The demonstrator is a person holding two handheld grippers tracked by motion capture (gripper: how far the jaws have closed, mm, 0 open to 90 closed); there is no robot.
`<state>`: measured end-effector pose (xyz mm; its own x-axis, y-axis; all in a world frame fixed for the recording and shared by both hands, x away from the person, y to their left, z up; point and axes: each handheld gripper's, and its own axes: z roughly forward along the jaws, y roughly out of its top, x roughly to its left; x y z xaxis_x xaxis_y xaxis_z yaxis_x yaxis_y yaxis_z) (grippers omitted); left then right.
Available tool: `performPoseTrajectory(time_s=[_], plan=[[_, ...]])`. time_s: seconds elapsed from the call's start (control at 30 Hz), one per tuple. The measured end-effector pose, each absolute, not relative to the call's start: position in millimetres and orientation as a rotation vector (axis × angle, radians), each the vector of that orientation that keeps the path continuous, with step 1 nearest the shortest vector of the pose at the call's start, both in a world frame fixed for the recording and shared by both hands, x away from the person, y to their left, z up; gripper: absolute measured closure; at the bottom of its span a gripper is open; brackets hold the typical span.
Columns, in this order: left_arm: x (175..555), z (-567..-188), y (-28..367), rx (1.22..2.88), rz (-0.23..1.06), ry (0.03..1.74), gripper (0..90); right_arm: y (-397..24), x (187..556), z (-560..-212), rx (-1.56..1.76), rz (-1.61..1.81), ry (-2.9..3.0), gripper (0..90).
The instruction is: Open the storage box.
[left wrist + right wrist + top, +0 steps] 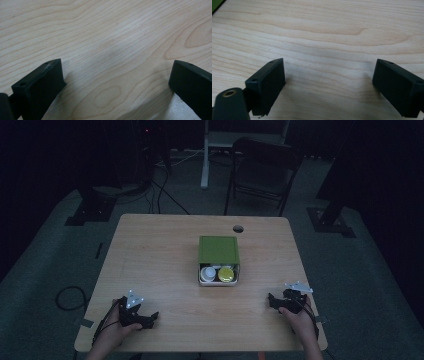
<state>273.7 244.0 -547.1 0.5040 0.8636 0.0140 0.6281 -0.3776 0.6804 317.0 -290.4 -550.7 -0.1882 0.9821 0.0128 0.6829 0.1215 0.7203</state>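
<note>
A green box (218, 250) stands near the middle of the wooden table (160, 255), its lid slid back so the near end is uncovered. Inside that end sit a white round container (208, 273) and a yellow-lidded one (226, 274). My left gripper (150, 319) rests on the table near the front left edge, held by a hand; its jaws stand wide apart over bare wood (115, 65) with nothing between them. My right gripper (272, 301) rests near the front right edge, also open over bare wood (329, 67). A green corner of the box (216, 5) peeks in at the top left.
A round cable hole (238, 228) sits near the table's far edge. Behind the table stand a dark folding chair (262, 172) and a white stand (205, 155). Cables (70, 297) lie on the grey floor at the left. The room is dim.
</note>
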Motion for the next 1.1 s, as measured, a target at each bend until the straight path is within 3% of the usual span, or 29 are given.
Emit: performPoseTrajectory(time_s=[0.5,1.1], plan=[[273.7,-547.1,243.9,2.129,0.495,1.216,0.0,-287.7,312.7,-550.6,1.573,0.844,1.963,10.6],[273.7,-547.2,243.9,2.128,0.495,1.217,0.0,-252.0,307.4,-543.1,1.341,0.736,2.025,10.9]])
